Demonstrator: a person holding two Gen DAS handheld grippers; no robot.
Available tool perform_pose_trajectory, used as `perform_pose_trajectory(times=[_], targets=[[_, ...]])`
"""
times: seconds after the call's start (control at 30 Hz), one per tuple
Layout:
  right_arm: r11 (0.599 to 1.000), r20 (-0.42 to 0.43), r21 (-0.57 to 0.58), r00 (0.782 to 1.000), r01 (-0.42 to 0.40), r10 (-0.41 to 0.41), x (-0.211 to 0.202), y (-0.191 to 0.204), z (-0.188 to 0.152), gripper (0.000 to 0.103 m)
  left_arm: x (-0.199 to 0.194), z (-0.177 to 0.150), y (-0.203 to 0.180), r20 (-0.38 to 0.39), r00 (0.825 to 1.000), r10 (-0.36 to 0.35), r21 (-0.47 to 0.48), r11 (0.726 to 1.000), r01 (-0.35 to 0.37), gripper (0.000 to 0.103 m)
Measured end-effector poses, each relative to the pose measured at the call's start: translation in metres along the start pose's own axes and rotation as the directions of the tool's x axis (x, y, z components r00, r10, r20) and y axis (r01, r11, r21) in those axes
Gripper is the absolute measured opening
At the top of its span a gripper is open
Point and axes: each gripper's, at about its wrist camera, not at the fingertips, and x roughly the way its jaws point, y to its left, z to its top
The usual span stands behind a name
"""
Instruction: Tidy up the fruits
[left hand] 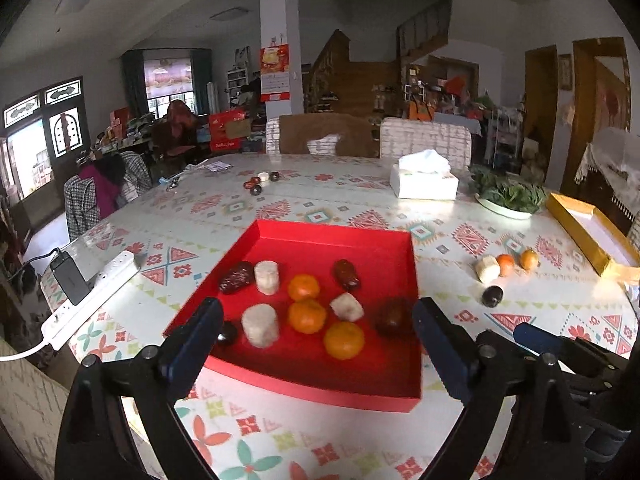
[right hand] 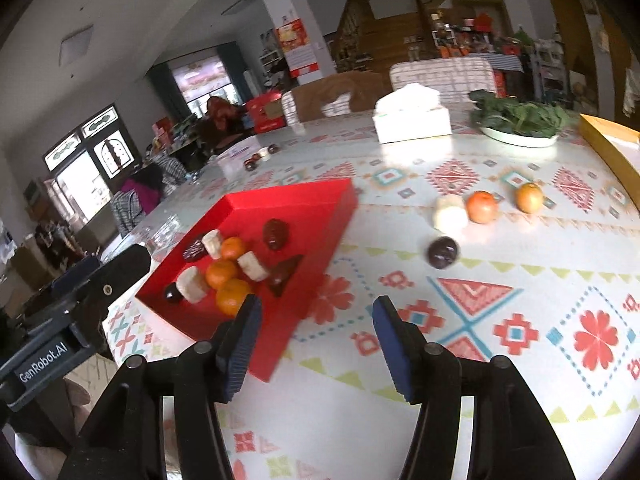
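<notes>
A red tray [left hand: 320, 390] on the patterned table holds three oranges [left hand: 306, 315], three white chunks [left hand: 260, 325] and several dark fruits [left hand: 236, 277]. My left gripper [left hand: 318, 308] hangs open over the tray's near side, nothing between its fingers. To the right on the tablecloth lie a white chunk [right hand: 450, 212], two oranges [right hand: 482, 206] and a dark plum [right hand: 442, 252]. My right gripper [right hand: 316, 312] stands open above the cloth beside the tray's [right hand: 280, 340] right corner, short of the loose fruit and holding nothing. A few more small fruits [left hand: 260, 182] sit at the far side.
A tissue box [left hand: 424, 182], a plate of greens [left hand: 508, 198] and a gold box [left hand: 588, 232] stand at the back right. A white power strip [left hand: 92, 300] with a dark charger lies at the left table edge. Chairs line the far side.
</notes>
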Motion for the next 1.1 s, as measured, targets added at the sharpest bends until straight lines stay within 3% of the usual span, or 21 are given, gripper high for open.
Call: perform_pose_trajectory(times=[0.47, 1.1], targets=[[0.999, 0.000, 0.050, 1.000, 0.002, -0.002, -0.007, -0.025, -0.009, 0.064, 0.009, -0.007, -0.027, -0.043, 0.999, -0.004, 0.051, 0.999, 0.006, 0.095], [0.999, -0.012, 0.049, 1.000, 0.016, -0.015, 0.001, -0.028, -0.014, 0.065, 0.011, -0.012, -0.029, -0.032, 0.999, 0.008, 0.054, 0.999, -0.006, 0.095]])
